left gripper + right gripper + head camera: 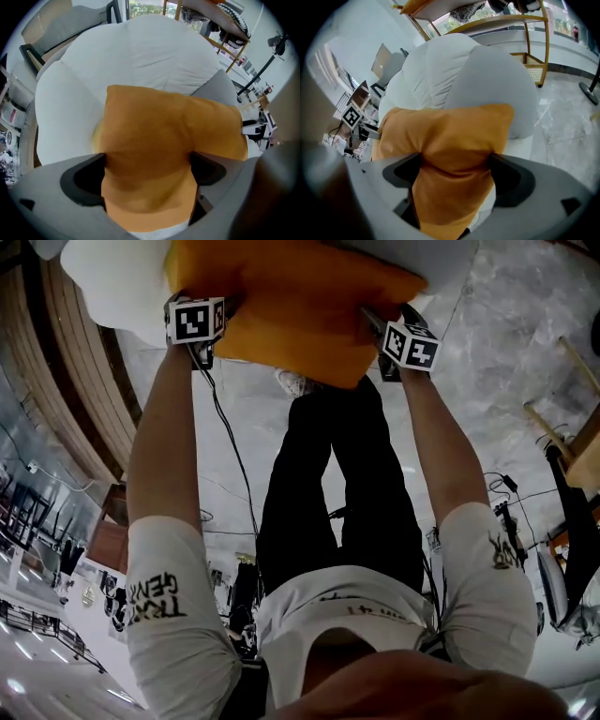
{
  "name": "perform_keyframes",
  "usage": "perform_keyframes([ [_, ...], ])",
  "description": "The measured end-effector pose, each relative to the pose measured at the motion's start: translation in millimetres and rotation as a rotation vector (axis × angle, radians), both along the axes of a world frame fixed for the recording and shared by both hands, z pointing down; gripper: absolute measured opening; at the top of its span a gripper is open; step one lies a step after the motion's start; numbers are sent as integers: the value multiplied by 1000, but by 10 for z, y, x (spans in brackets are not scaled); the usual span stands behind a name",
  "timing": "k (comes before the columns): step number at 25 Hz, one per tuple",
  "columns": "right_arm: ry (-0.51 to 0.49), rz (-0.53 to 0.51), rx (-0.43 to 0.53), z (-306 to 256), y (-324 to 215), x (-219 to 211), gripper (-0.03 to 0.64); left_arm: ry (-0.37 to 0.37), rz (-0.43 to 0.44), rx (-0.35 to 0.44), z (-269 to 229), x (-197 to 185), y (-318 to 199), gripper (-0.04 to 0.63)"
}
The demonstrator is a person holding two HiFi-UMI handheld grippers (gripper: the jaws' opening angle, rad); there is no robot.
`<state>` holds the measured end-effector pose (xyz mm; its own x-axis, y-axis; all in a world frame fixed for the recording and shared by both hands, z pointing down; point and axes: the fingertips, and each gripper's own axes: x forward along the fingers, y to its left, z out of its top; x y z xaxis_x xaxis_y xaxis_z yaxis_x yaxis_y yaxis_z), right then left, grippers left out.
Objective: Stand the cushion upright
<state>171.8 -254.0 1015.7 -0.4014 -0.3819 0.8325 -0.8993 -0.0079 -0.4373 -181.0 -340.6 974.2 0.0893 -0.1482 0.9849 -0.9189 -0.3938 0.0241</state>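
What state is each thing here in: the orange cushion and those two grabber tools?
orange cushion: lying on the white armchair, apparently not yet upright.
left gripper: jaws open wide, one edge of the cushion between them.
right gripper: jaws open wide, the cushion's other edge between them.

Bright, even daylight; the white seat (140, 56) nearly washes out. The cushion (159, 136) is shaded low between the jaws. Both gripper views bulge and blacken at the corners; the head view smears along its bottom.
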Motion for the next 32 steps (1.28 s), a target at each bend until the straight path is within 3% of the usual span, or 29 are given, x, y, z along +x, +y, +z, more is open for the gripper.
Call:
perform_keyframes([
  [10,-45,8,-31,130,-16,-112,426,70,14,-11,286,32,-21,541],
  [13,-74,-8,-102,126,42,-139,422,83,4,-32,259,49,39,535],
  [16,-100,-60,-171,89,72,-217,297,77,-12,-63,180,133,168,396],
  [18,-113,-80,-178,17,101,-271,218,77,-12,-69,97,198,241,292],
  [20,-112,-93,-164,-98,149,-311,166,78,4,-56,-11,229,295,230],
  [23,-80,-131,-110,-312,179,-394,103,90,54,-21,-158,268,356,168],
  [26,-21,-172,-86,-480,226,-446,84,124,84,20,-309,267,443,126],
  [32,18,-219,51,-1049,-52,-499,86,183,22,139,-703,103,530,110],
])
